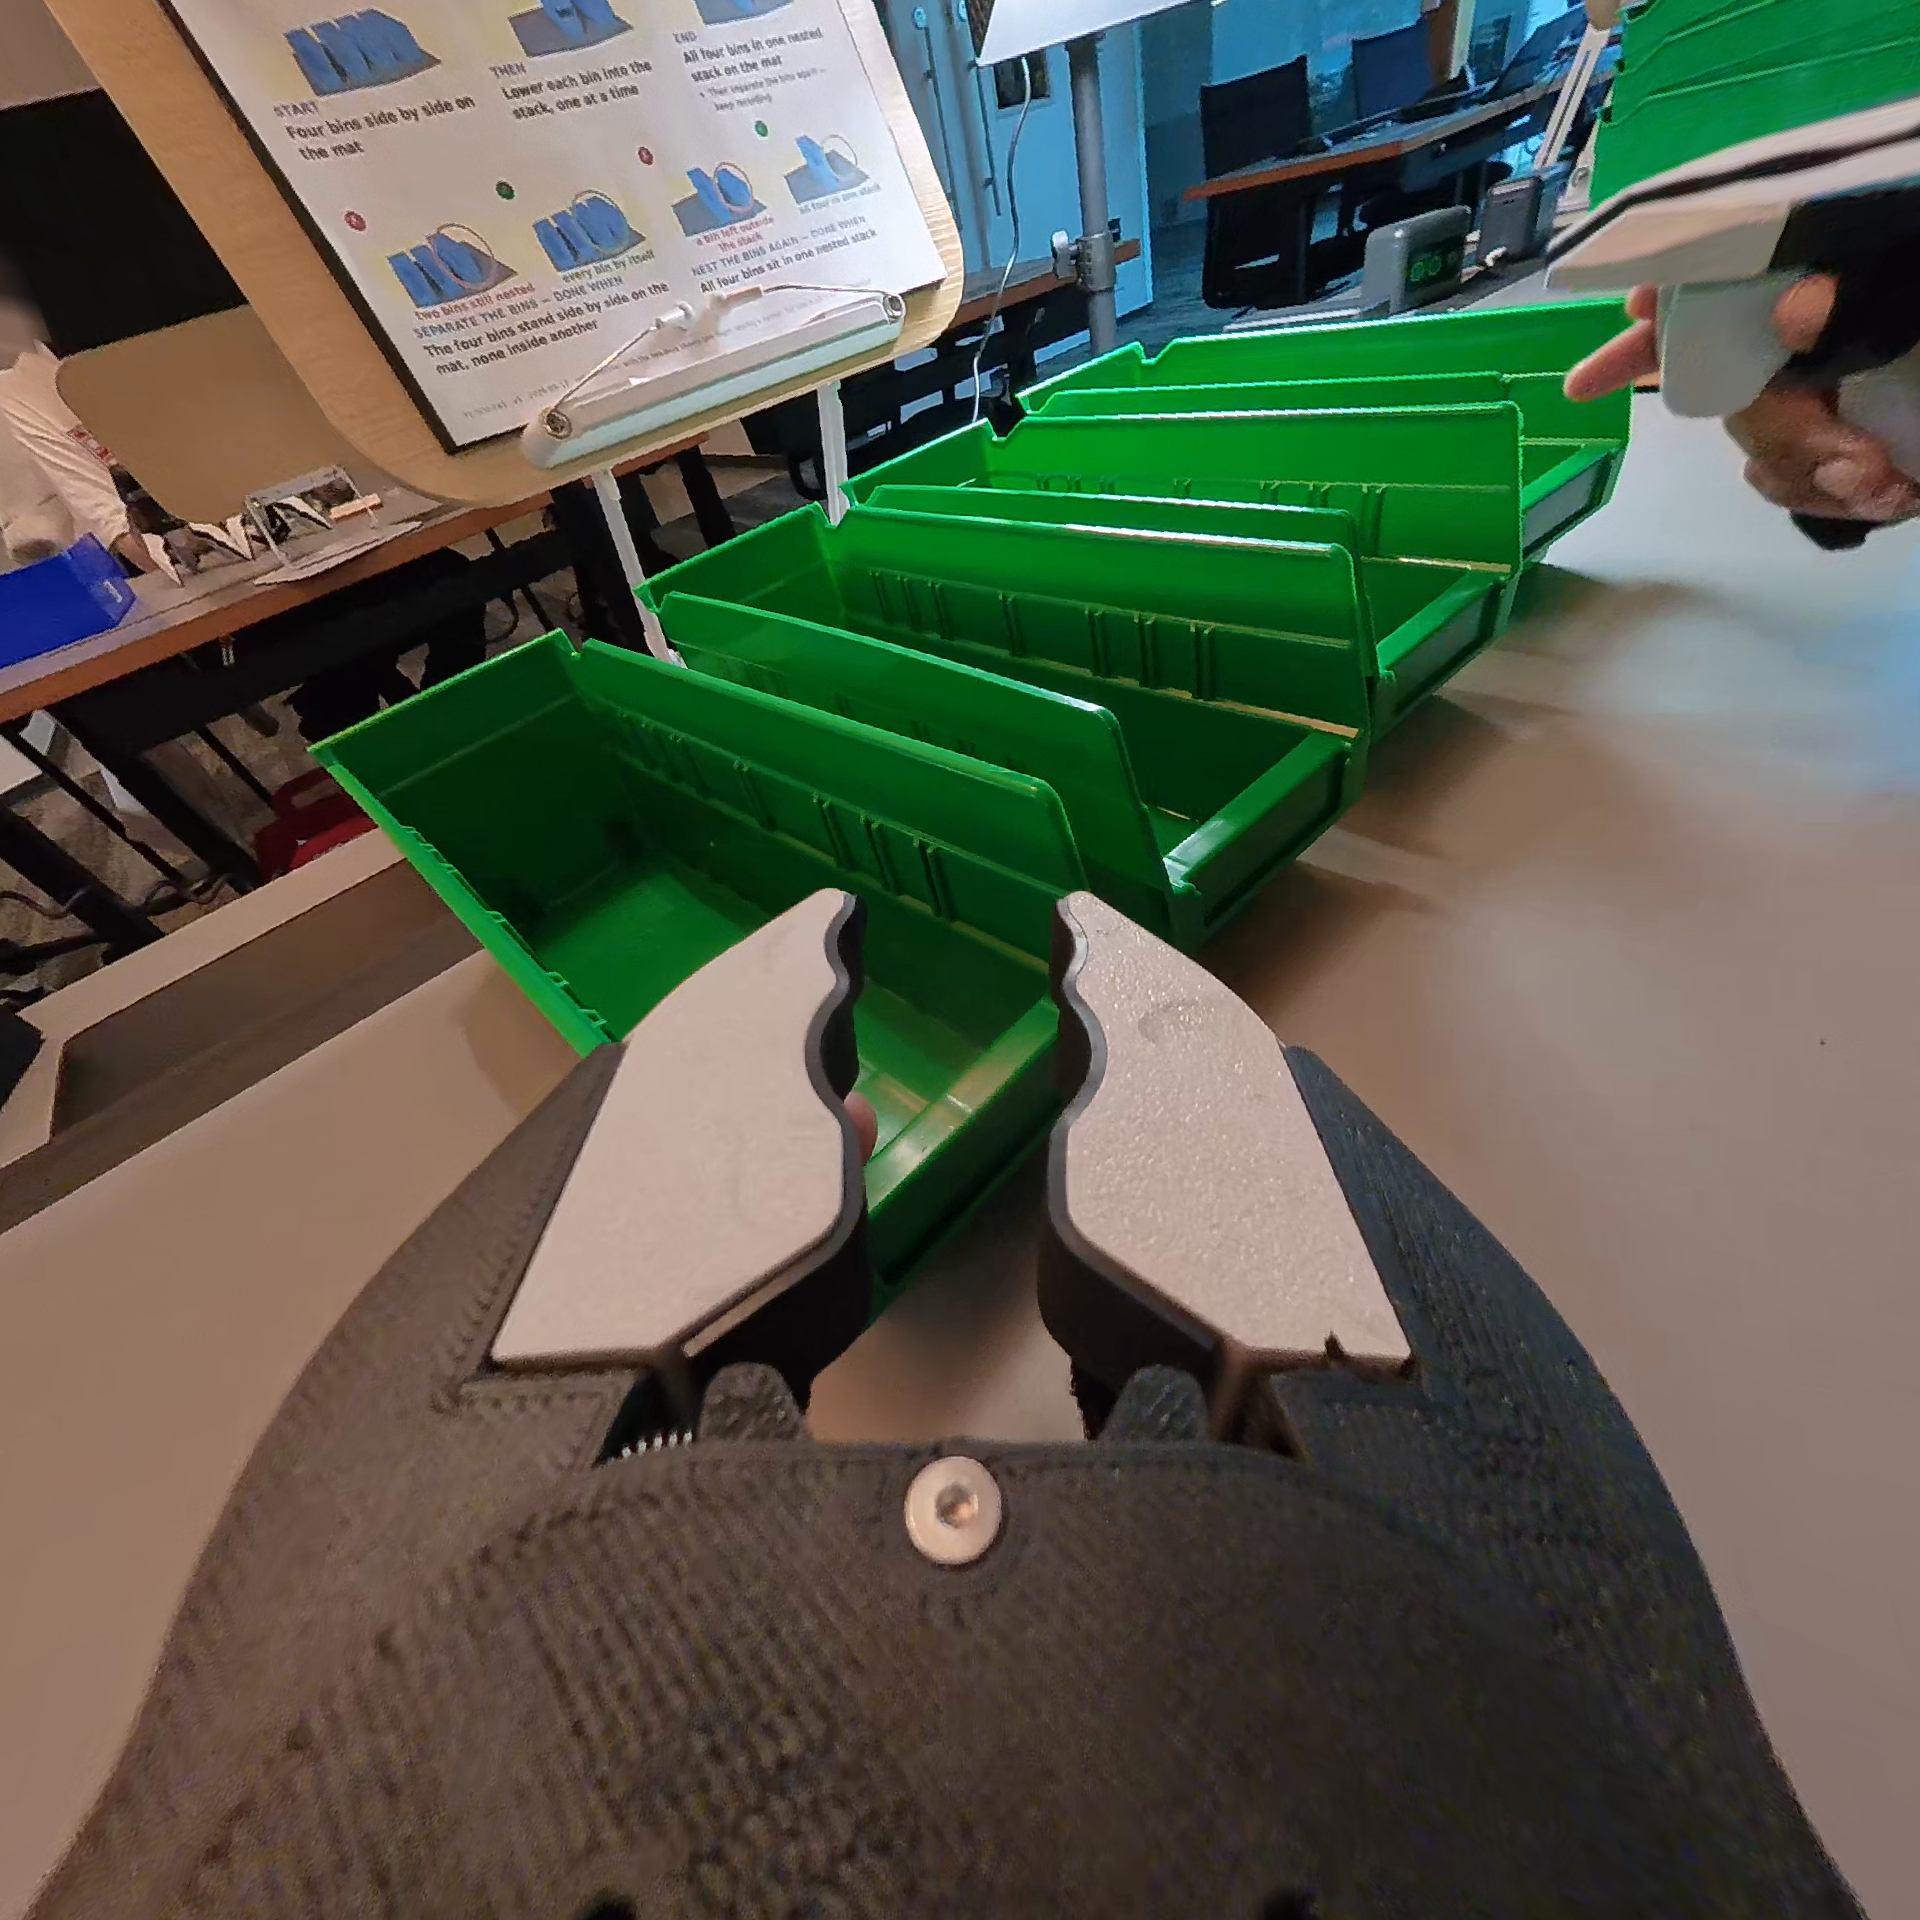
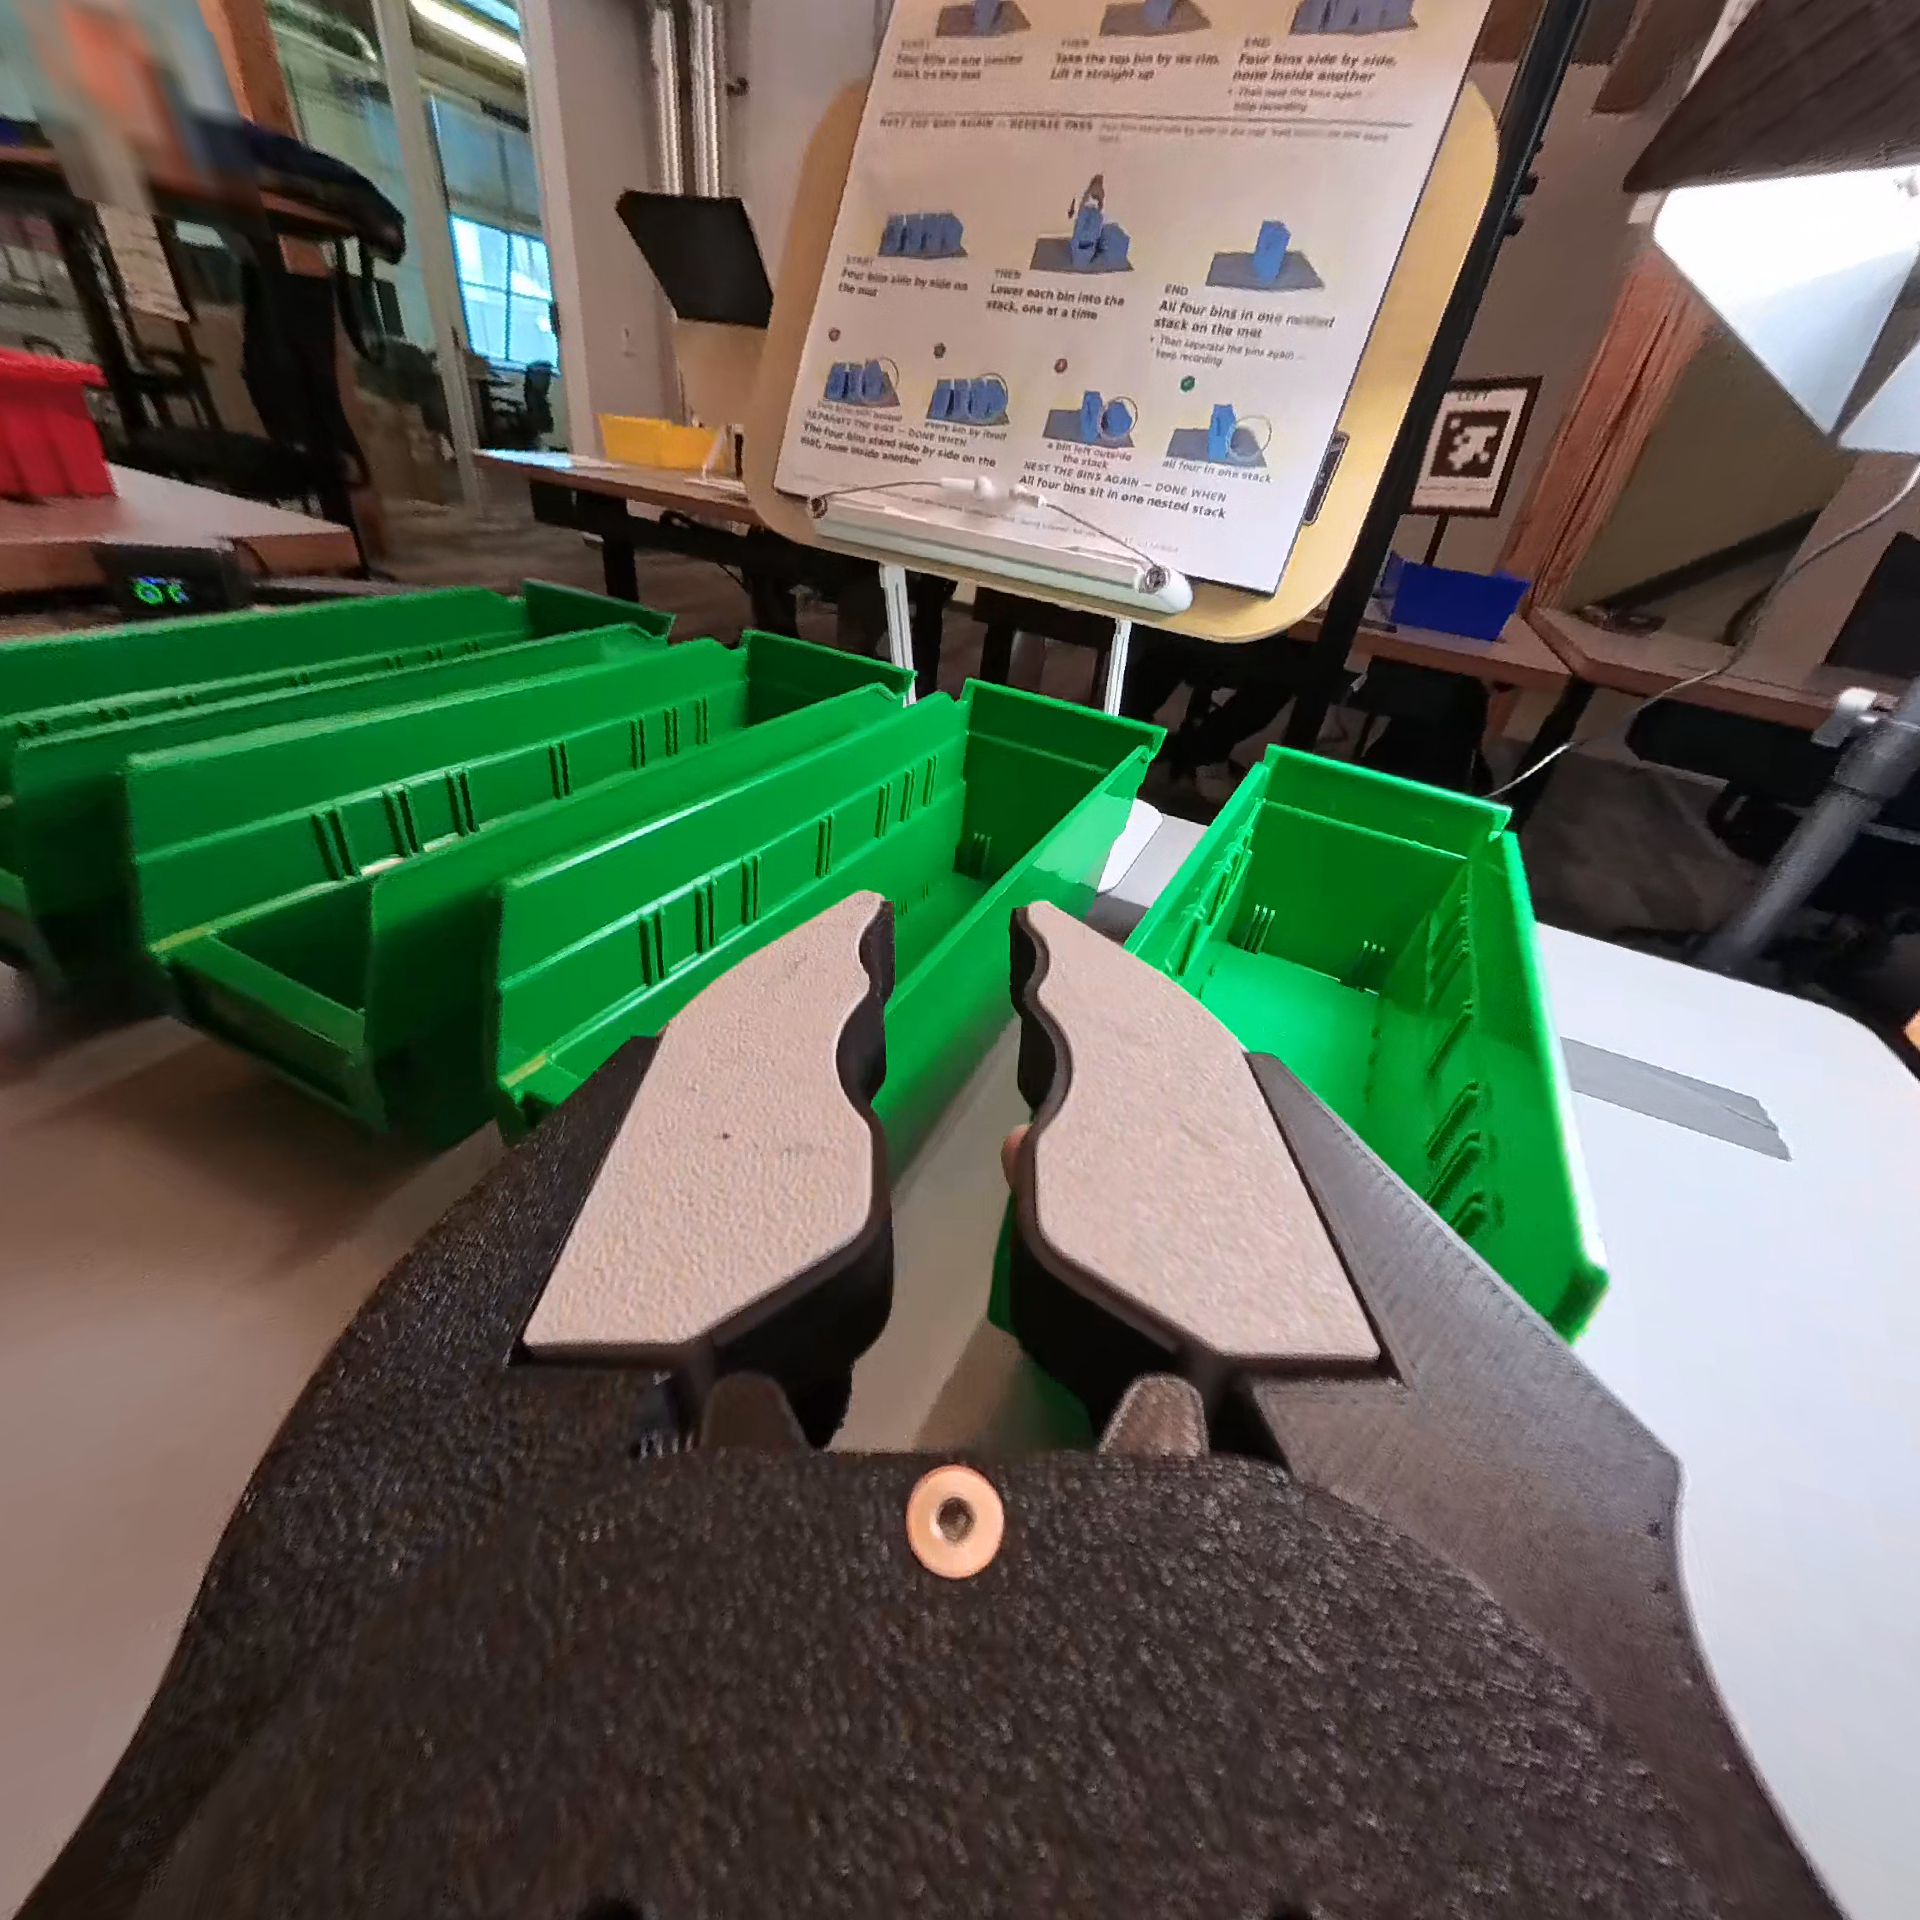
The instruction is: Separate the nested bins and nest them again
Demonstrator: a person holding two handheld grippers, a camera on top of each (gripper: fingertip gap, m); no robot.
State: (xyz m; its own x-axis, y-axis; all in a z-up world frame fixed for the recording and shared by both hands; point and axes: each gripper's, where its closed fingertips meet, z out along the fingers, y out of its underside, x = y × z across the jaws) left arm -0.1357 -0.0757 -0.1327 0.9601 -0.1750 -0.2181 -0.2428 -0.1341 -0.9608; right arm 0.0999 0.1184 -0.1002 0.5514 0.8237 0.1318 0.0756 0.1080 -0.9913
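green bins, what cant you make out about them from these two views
- Left wrist view: nearest green bin's front end hidden behind the left gripper.
- Left wrist view: right gripper cut off by the frame's edge; its jaws unseen.
- Right wrist view: far-left bins run off the left edge, blurred; whether any remain nested is unclear.

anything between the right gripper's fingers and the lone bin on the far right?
Nothing lies between them. In the right wrist view the right gripper is open and empty, and the lone green bin sits just past its right finger; only bare tabletop surrounds it.
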